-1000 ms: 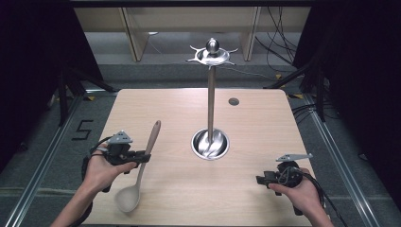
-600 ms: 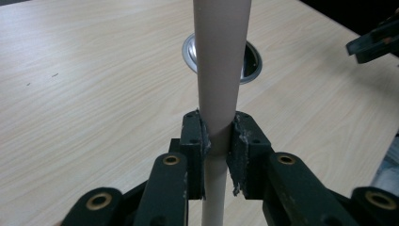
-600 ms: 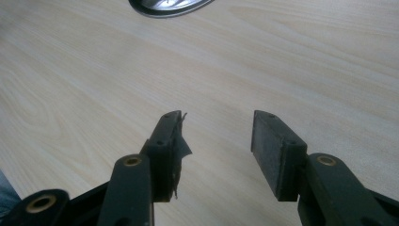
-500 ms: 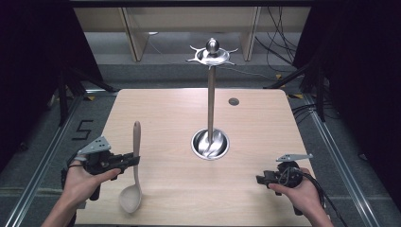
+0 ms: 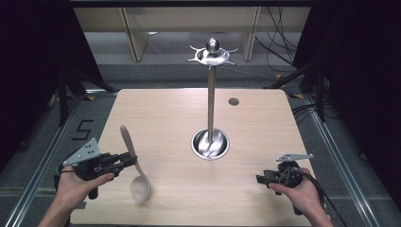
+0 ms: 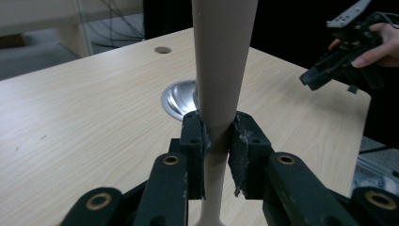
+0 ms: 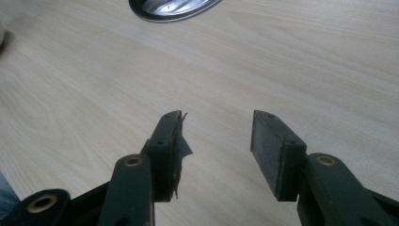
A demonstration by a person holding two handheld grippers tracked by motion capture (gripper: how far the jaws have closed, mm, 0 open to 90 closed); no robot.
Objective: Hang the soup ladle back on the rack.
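A beige ladle-like spoon (image 5: 134,168) is held above the near left part of the wooden tabletop (image 5: 170,118). Its long handle points up and away from the person, and its rounded bowl hangs low, close over the wood; whether the bowl touches the surface cannot be told. The left tongs (image 5: 126,161) are clamped on the handle partway along its length. In the left gripper view the two black jaws press on either side of the narrow part of the spoon handle (image 6: 217,94), which widens as it rises. Gripping it near the middle probably keeps the spoon balanced and leaves its upper end free.

Near the middle of the tabletop, well apart from the spoon, stands a metal utensil stand (image 5: 210,94): a round shiny base, a thin upright pole, and a crown of hooks with a ball on top. Judging from this layout, the spoon is likely meant to be hung from one of those hooks, so its handle is kept upward.

The right tongs (image 5: 260,178) rest low at the near right edge, pointing left toward the middle. In the right gripper view the jaws stand wide apart with nothing between them, only bare wood and the rim of the stand's base (image 7: 174,9) beyond. A small round hole (image 5: 233,101) sits in the tabletop to the right of the stand, farther back.
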